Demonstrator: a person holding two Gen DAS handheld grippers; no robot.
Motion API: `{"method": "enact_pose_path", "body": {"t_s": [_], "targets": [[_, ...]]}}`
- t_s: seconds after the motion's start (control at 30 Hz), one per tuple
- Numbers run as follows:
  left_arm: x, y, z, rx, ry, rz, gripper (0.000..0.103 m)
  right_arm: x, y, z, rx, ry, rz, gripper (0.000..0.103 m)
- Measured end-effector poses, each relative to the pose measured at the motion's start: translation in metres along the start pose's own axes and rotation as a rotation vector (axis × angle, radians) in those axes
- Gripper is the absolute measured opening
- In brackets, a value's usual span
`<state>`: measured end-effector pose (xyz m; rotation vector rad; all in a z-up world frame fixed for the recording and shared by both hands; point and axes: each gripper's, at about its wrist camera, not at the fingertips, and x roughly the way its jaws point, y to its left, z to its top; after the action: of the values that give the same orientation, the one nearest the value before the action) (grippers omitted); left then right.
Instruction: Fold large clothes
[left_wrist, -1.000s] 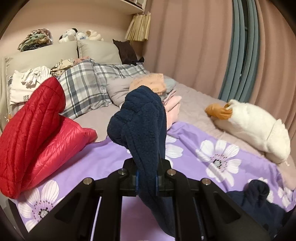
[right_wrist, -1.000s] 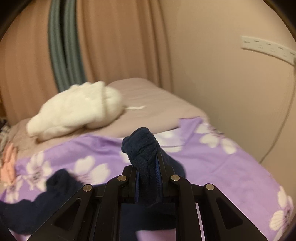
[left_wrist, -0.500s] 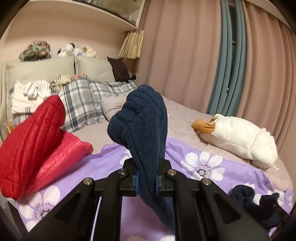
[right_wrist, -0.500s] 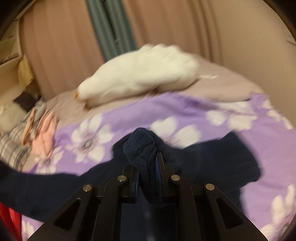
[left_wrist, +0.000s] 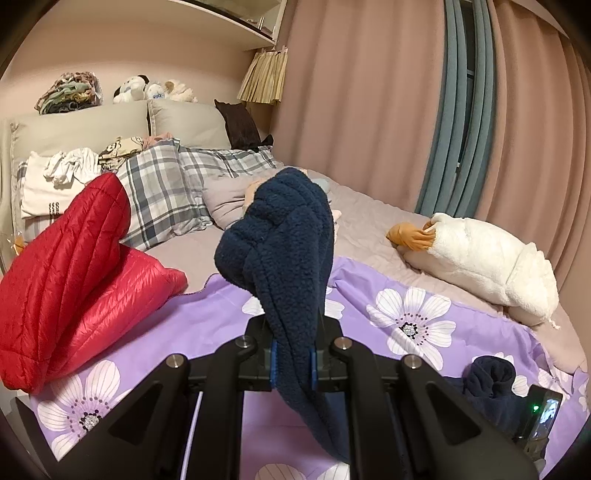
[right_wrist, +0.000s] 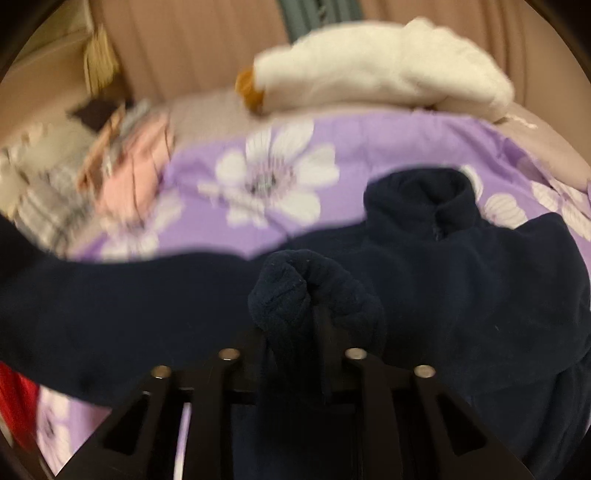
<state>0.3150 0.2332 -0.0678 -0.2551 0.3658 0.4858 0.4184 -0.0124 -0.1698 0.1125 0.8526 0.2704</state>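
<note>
A navy fleece jacket (left_wrist: 288, 240) is the garment in hand. My left gripper (left_wrist: 291, 354) is shut on a thick fold of it, which stands up above the fingers and hangs down below them. In the right wrist view the jacket's body (right_wrist: 461, 277) lies spread on the purple floral sheet (right_wrist: 258, 177), collar (right_wrist: 424, 199) pointing away. One sleeve stretches off to the left. My right gripper (right_wrist: 295, 332) points down at the jacket with a bunched fold still pinched between its jaws, which are opening. This view is blurred by motion.
A red puffer jacket (left_wrist: 74, 266) lies heaped on the left of the bed. A white plush duck (left_wrist: 480, 258) rests at the far right by the curtains. Plaid pillows (left_wrist: 166, 192) and loose clothes crowd the headboard end. Folded pink clothes (right_wrist: 136, 173) sit beyond the sheet.
My right gripper has swung down and leftward with its fold, and the jacket's body and collar have come into its view. My left gripper has barely shifted and keeps its grip.
</note>
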Motion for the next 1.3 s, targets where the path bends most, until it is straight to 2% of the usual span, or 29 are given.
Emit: {"method": "enact_pose_path", "body": {"t_s": [0.07,0.1,0.2,0.23,0.3,0.43,0.5,0.57,0.6,0.63,0.7,0.73,0.8,0.93,0.97,1.07,1.1,1.2,1.3], "targets": [[-0.002,-0.003,0.001,-0.008,0.004,-0.008,0.012,-0.006,-0.008,-0.002,0.022,-0.007,0.022,0.036],[-0.004,-0.006,0.0,-0.007,0.006,-0.016,0.012,-0.013,-0.012,-0.002,0.031,-0.02,0.028,0.043],[-0.012,-0.022,-0.004,0.02,0.006,-0.026,0.012,-0.046,-0.027,0.0,0.057,-0.102,-0.022,0.079],[-0.014,-0.03,-0.005,0.033,0.01,-0.031,0.012,-0.054,-0.031,0.001,0.064,-0.132,-0.036,0.083],[-0.02,-0.045,-0.009,0.042,0.022,-0.055,0.012,-0.079,-0.048,0.003,0.091,-0.191,-0.06,0.084],[-0.034,-0.087,-0.023,0.068,0.03,-0.128,0.012,-0.099,-0.09,0.003,0.149,-0.188,-0.08,0.085],[-0.042,-0.117,-0.036,0.113,0.027,-0.16,0.012,-0.11,-0.118,-0.004,0.18,-0.208,-0.135,0.085],[-0.047,-0.141,-0.048,0.139,0.026,-0.181,0.012,-0.117,-0.146,-0.012,0.205,-0.214,-0.2,0.083],[-0.05,-0.155,-0.057,0.146,0.034,-0.197,0.012,-0.12,-0.162,-0.018,0.222,-0.211,-0.235,0.073],[-0.052,-0.166,-0.064,0.145,0.046,-0.215,0.012,-0.123,-0.177,-0.023,0.231,-0.206,-0.265,0.054],[-0.057,-0.19,-0.079,0.155,0.07,-0.234,0.011,-0.126,-0.203,-0.03,0.243,-0.183,-0.327,0.037],[-0.058,-0.2,-0.084,0.172,0.077,-0.242,0.012,-0.128,-0.214,-0.033,0.25,-0.174,-0.355,0.031],[-0.061,-0.223,-0.097,0.21,0.093,-0.26,0.011,-0.136,-0.244,-0.045,0.28,-0.173,-0.404,0.027],[-0.072,-0.264,-0.123,0.286,0.09,-0.292,0.011,-0.152,-0.308,-0.07,0.376,-0.15,-0.478,0.027],[-0.071,-0.27,-0.128,0.284,0.107,-0.306,0.011,-0.156,-0.323,-0.08,0.388,-0.136,-0.503,0.027],[-0.06,-0.295,-0.145,0.271,0.224,-0.367,0.011,-0.165,-0.348,-0.1,0.4,-0.121,-0.577,0.027],[-0.059,-0.3,-0.15,0.277,0.233,-0.368,0.011,-0.168,-0.358,-0.109,0.413,-0.122,-0.595,0.027],[-0.059,-0.325,-0.168,0.329,0.212,-0.352,0.011,-0.166,-0.378,-0.121,0.45,-0.093,-0.601,0.027],[-0.057,-0.347,-0.186,0.348,0.256,-0.398,0.012,-0.157,-0.388,-0.126,0.47,-0.07,-0.586,0.027]]}}
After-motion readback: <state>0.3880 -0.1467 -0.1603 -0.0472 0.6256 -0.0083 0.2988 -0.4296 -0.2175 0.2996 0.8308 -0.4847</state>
